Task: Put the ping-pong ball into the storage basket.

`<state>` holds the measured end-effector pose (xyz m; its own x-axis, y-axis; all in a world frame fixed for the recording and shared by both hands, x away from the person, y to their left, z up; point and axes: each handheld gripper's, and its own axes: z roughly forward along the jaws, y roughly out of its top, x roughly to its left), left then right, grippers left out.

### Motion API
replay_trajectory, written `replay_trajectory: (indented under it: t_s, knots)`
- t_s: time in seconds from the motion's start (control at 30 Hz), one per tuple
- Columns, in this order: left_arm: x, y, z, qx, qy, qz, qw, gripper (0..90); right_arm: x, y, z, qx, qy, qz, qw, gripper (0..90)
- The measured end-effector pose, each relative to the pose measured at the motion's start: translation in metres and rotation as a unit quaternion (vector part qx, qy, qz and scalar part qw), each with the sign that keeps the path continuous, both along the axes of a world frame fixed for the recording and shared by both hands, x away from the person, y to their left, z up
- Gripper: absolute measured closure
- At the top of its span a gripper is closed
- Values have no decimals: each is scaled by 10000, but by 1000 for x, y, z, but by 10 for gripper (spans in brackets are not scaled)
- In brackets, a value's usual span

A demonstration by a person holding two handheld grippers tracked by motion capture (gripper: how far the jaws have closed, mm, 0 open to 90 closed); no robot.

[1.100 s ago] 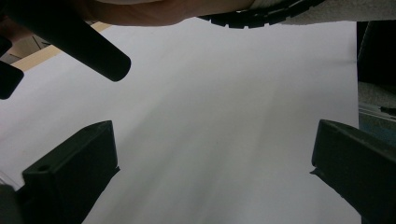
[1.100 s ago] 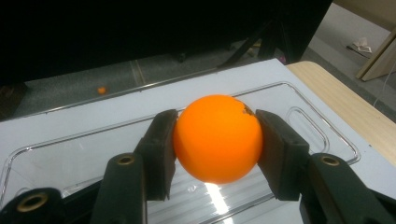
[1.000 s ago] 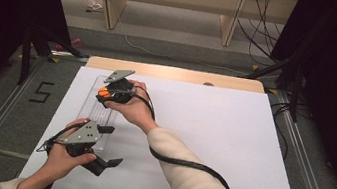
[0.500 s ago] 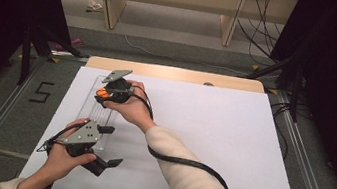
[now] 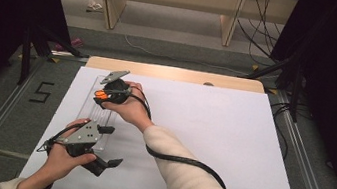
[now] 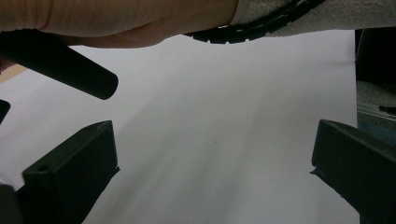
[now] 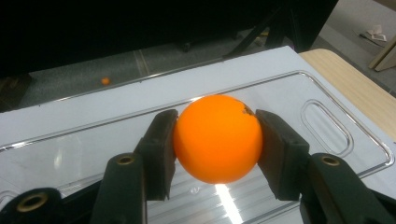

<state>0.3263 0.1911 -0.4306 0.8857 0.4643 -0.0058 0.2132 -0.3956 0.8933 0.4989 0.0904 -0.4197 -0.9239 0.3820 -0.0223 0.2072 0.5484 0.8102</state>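
An orange ball [image 7: 216, 138] sits squeezed between the two black pads of my right gripper [image 7: 215, 149], which is shut on it just above a clear plastic tray [image 7: 299, 88]. From above, that gripper [image 5: 102, 97] hovers over the far end of the tray [image 5: 91, 94] at the left of the white sheet, the ball [image 5: 100, 95] showing as an orange spot. My left gripper [image 5: 110, 147] rests near the front left of the table with its jaws wide apart; in its own view the gripper [image 6: 215, 168] has nothing but white sheet between its fingers.
A white sheet [image 5: 229, 149] covers the table, with a wooden edge [image 5: 174, 73] at the back. The right forearm and its black cable [image 5: 186, 163] cross the middle. A small orange ball [image 7: 105, 80] lies on the floor beyond the table.
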Motion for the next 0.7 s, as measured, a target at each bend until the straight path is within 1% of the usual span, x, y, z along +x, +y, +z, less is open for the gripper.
replay_trajectory:
  t_s: [0.2, 0.7]
  knots:
    - [0, 0, 0, 3, -1, -3, 10000, 0, 1, 2, -3, -26, 43, 24, 10000, 514]
    - [0, 0, 0, 18, 2, -12, 10000, 0, 5, 6, -12, -182, 167, 69, 9997, 514]
